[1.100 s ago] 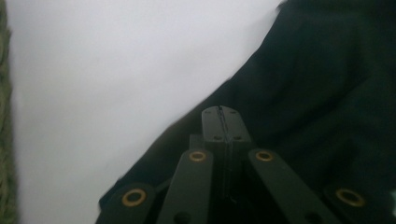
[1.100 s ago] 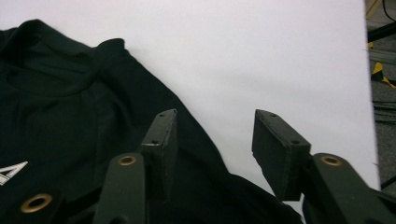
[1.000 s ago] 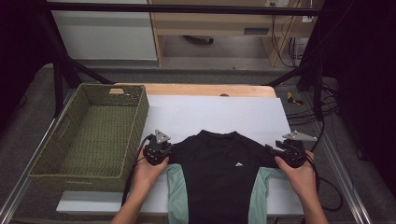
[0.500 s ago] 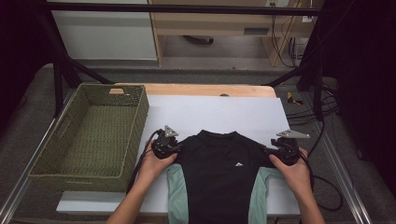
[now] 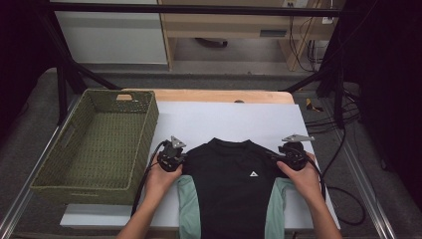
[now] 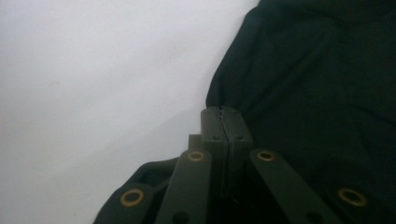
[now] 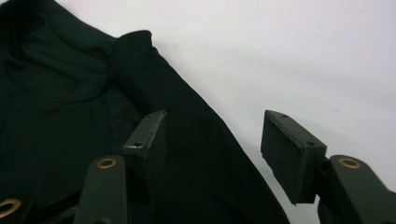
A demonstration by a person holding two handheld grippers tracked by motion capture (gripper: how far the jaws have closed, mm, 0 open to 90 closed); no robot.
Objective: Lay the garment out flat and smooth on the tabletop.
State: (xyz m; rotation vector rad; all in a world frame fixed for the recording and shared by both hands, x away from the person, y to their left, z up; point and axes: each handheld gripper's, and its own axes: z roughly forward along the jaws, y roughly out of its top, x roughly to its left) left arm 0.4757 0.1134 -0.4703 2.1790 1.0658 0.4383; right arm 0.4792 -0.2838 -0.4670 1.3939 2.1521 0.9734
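Note:
A black T-shirt (image 5: 234,184) with pale green side panels and a small white logo lies flat, front up, on the white board, collar away from me. In the high view my left gripper (image 5: 180,160) rests at the shirt's left shoulder. In the left gripper view its jaws (image 6: 226,123) are pressed together at the edge of the black cloth (image 6: 317,70); I cannot tell whether cloth is pinched between them. My right gripper (image 5: 276,156) sits at the other shoulder. It is open (image 7: 215,144), one jaw over the shirt (image 7: 70,116) and the other over bare board.
A green woven basket (image 5: 130,144) stands to the left of the shirt, close to my left hand. The white board (image 5: 239,122) lies on a wooden table (image 5: 214,95). Cables (image 5: 343,189) trail off the right side.
Both grippers have moved inward to the shirt's shoulders, the right one steadily leftward. The shirt itself has not visibly shifted.

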